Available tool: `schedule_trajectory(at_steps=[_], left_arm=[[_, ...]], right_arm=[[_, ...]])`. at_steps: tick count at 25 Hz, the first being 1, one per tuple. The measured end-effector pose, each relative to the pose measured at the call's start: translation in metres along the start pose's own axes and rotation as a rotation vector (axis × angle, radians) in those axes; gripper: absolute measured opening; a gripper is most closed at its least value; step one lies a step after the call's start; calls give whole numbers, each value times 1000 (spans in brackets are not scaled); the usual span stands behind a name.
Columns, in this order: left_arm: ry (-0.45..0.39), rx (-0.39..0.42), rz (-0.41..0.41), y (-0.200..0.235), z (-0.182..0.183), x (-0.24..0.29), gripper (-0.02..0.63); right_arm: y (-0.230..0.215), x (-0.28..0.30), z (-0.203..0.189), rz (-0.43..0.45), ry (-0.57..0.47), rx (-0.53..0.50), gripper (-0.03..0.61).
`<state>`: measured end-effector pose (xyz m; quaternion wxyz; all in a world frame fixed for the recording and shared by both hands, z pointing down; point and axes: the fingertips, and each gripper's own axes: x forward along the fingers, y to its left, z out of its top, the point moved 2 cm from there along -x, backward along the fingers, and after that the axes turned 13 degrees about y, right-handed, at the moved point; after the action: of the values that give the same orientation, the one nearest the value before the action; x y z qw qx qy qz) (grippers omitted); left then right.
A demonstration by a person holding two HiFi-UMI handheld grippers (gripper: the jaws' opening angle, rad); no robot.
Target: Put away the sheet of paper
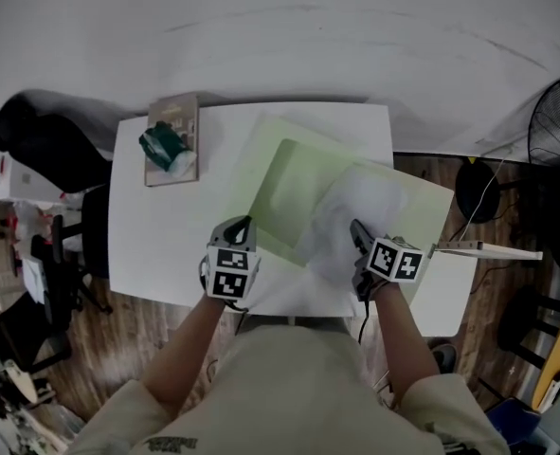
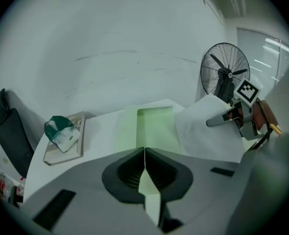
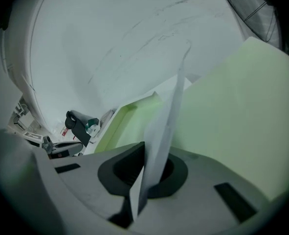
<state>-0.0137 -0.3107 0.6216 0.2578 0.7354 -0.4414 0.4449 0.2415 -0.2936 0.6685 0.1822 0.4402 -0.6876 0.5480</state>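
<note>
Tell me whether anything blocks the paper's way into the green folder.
Nothing visible does. The right gripper is shut on the paper, which lies over the folder; the left gripper pinches the folder's near edge. The book sits clear at the far left of the table.

Beige shirt [image 1: 298, 387], grey marker-cubed tools [image 1: 245, 223] [image 1: 354, 226]

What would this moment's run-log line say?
left gripper: shut on folder | right gripper: shut on paper | paper: over folder
</note>
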Motion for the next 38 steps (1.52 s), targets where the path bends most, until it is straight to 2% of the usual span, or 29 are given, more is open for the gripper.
schedule_trajectory(at_steps=[7,11,15,18,22,32,36,38], left_arm=[[71,34,-47,8,-19,25,22],[98,54,-74,8,-26,33,23],[95,88,-96,5,-31,40,23],[99,97,-102,3,-34,42,23],[99,113,-118,1,-34,42,23],[96,123,-152,2,-37,42,23],[73,131,-161,2,-34,42,22],[77,131,-165,4,-35,43,23]], right_arm=[[-11,20,2,-30,46,45,23],[-7,35,7,-70,79,-20,23],[6,53,14,-72,98,-60,23],[19,68,19,-53,96,-76,23],[32,87,22,-32,92,-46,25],[63,133,29,85,102,64,25],[71,146,31,131,80,138,25],[76,151,34,146,73,144,25]])
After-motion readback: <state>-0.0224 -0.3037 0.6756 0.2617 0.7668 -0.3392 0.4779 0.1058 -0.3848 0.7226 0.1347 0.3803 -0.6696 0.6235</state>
